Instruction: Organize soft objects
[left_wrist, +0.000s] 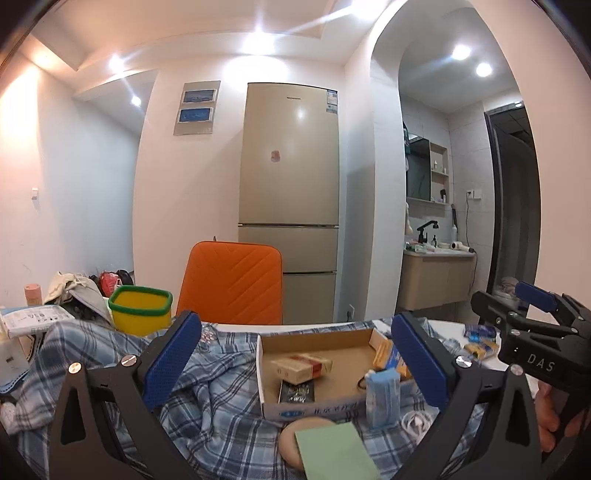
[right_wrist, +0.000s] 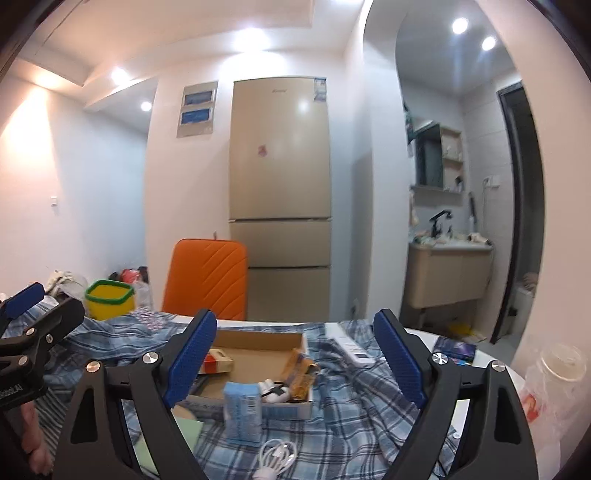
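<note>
Both claws hang just over the bench, side by side, and both point at the far wall. The left claw (left_wrist: 295, 365) has its blue pads wide apart with nothing between them. The right claw (right_wrist: 295, 360) is the same, wide apart and holding nothing.

The soft thing to tidy is the blue plaid cloth (left_wrist: 207, 398). It is spread over most of the bench, from the near edge up toward the far edge, and it is all bunched and wrinkled. A cardboard box (left_wrist: 314, 345) sits on top of it near the middle. In front of the box, toward the near edge, stand a light blue pack (left_wrist: 382, 397), a green pad (left_wrist: 332, 450) and a white cable (right_wrist: 275, 456), all on the cloth too.

I think the cloth is light and floppy. It will bend and sag when lifted, and it will not break. It is thin, so a claw should pinch a raised fold or an edge, not a flat part. The folds at the left side of the bench look like good spots.

The box and the small things weigh the cloth down. If the cloth is pulled hard, they may slide or tip over. A yellow tub (left_wrist: 142, 308) with a green rim waits at the far left corner.
</note>
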